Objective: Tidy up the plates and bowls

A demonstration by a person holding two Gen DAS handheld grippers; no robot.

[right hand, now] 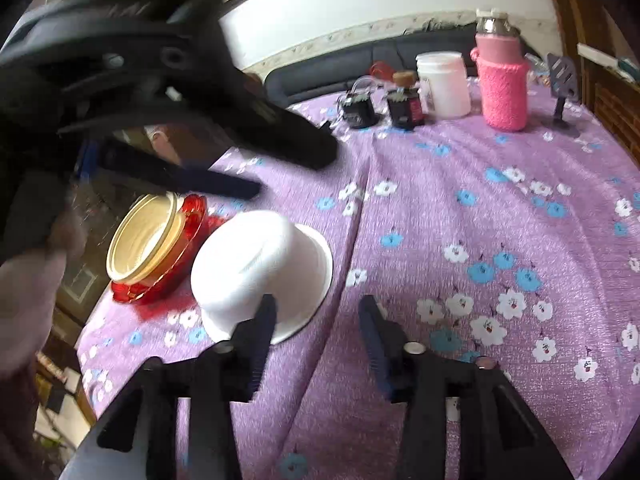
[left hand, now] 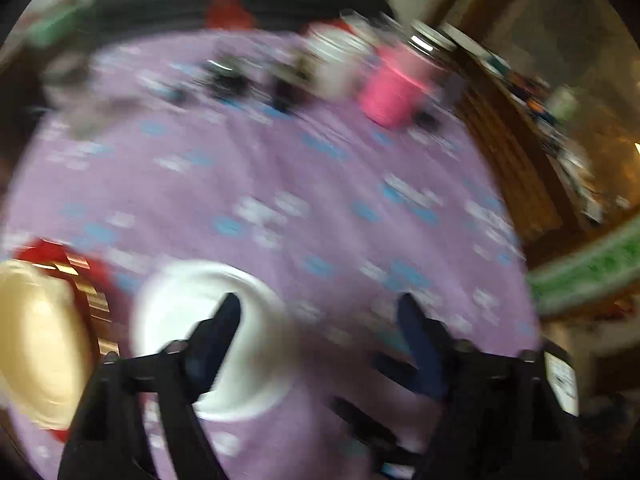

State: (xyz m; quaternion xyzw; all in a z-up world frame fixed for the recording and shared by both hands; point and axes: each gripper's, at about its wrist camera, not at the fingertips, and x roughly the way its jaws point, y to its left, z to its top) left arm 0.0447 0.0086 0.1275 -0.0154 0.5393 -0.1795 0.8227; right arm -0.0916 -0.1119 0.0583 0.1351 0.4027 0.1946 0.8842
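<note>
A white bowl [right hand: 256, 264] lies upside down on the purple flowered tablecloth [right hand: 460, 220], at the left. Behind it a cream bowl [right hand: 140, 236] sits on a red glass plate [right hand: 176, 264] near the table's left edge. My right gripper [right hand: 318, 308] is open and empty, its left finger just in front of the white bowl's rim. My left gripper [right hand: 292, 168] hovers open above the cream bowl and plate. In the blurred left wrist view my left gripper [left hand: 320, 308] is open over the white bowl [left hand: 224, 340], with the cream bowl [left hand: 36, 340] and red plate [left hand: 60, 256] at the left.
At the table's far side stand a pink-sleeved bottle [right hand: 502, 84], a white jar [right hand: 444, 84], a dark small bottle [right hand: 404, 108], a dark glass jar [right hand: 358, 108] and a slotted stand [right hand: 562, 84]. A dark sofa [right hand: 360, 60] lies behind. The table's left edge drops off beside the red plate.
</note>
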